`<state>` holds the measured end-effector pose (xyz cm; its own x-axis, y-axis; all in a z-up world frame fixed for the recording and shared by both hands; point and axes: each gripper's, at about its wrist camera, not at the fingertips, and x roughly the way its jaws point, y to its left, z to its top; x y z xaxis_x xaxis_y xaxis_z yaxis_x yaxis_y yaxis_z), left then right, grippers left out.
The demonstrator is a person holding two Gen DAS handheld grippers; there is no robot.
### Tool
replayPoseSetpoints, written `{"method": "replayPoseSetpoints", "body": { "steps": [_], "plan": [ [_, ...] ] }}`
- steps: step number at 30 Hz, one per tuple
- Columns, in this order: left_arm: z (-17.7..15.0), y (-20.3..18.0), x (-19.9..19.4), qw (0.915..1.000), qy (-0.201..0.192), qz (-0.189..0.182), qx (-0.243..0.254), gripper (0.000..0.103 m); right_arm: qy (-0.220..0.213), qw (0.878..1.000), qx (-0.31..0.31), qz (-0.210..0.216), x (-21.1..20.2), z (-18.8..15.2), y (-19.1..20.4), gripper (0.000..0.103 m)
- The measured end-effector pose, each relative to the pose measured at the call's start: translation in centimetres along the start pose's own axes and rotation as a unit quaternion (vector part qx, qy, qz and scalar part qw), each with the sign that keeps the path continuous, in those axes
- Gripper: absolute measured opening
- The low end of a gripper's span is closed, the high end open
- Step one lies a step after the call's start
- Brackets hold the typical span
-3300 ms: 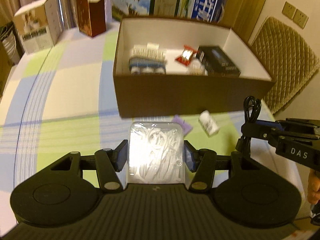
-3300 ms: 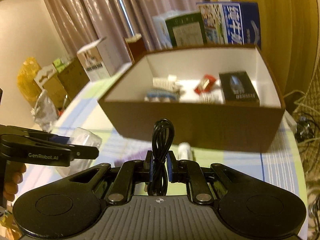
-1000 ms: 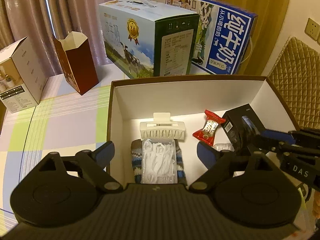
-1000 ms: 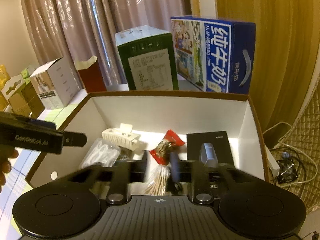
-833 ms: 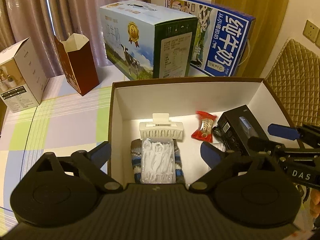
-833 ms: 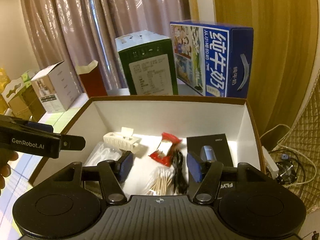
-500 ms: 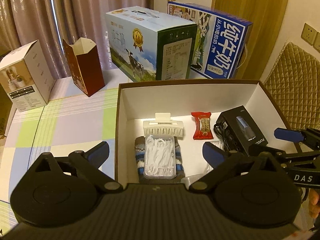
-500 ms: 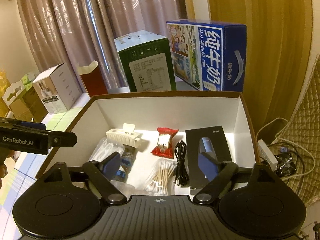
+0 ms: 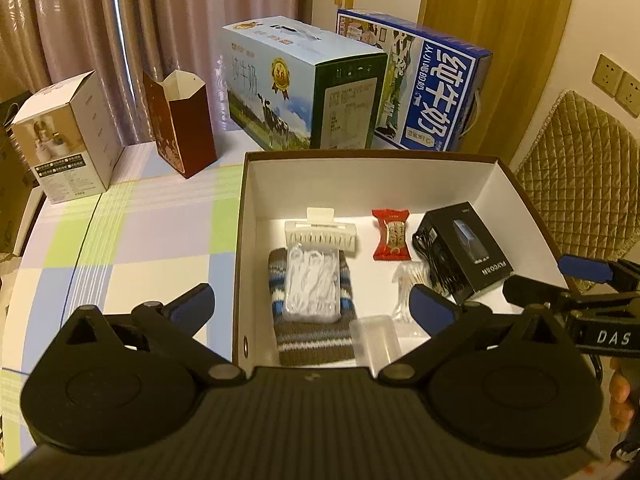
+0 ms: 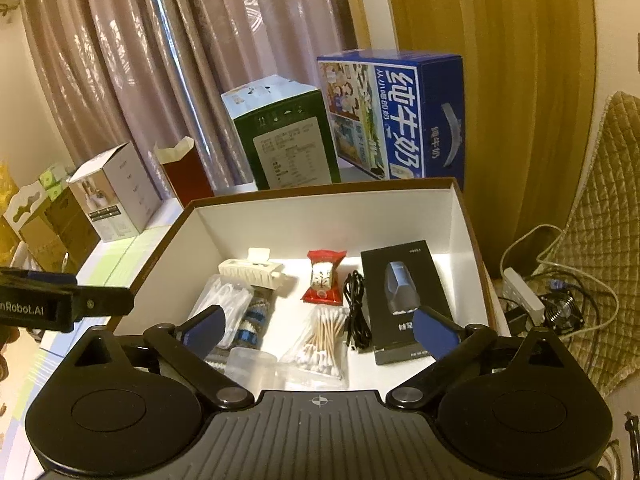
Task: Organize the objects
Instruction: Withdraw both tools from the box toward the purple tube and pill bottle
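While both my claws, left gripper (image 9: pixel 310 306) and right gripper (image 10: pixel 318 326), gape wide and empty, the brown box (image 9: pixel 360 178) sits on a checked tablecloth (image 9: pixel 132 236), floss picks (image 9: pixel 314 284) inside; curtains (image 9: pixel 80 40) behind

Box (image 9: pixel 239 240) floor crowded; bare strip along its far wall. Milk cartons (image 9: pixel 304 84) block surface's far edge.

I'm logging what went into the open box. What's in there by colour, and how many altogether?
White: 4, the clip, floss pack, swabs, clear case
Black: 2, the cable, black carton
Red: 1, the candy
Striped: 1, the sock
Total: 8
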<state>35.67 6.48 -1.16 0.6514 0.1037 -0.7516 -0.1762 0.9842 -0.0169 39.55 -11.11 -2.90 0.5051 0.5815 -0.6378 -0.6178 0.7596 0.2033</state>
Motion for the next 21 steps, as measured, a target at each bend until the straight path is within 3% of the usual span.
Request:
{"method": "replayPoseSetpoints", "body": {
  "steps": [21],
  "plan": [
    [-5.5,-0.7,-4.3,0.9996,0.022,-0.007,-0.015,0.102,0.013,1.000,0.021,-0.006,-5.2,-4.0,0.8,0.100]
  ]
}}
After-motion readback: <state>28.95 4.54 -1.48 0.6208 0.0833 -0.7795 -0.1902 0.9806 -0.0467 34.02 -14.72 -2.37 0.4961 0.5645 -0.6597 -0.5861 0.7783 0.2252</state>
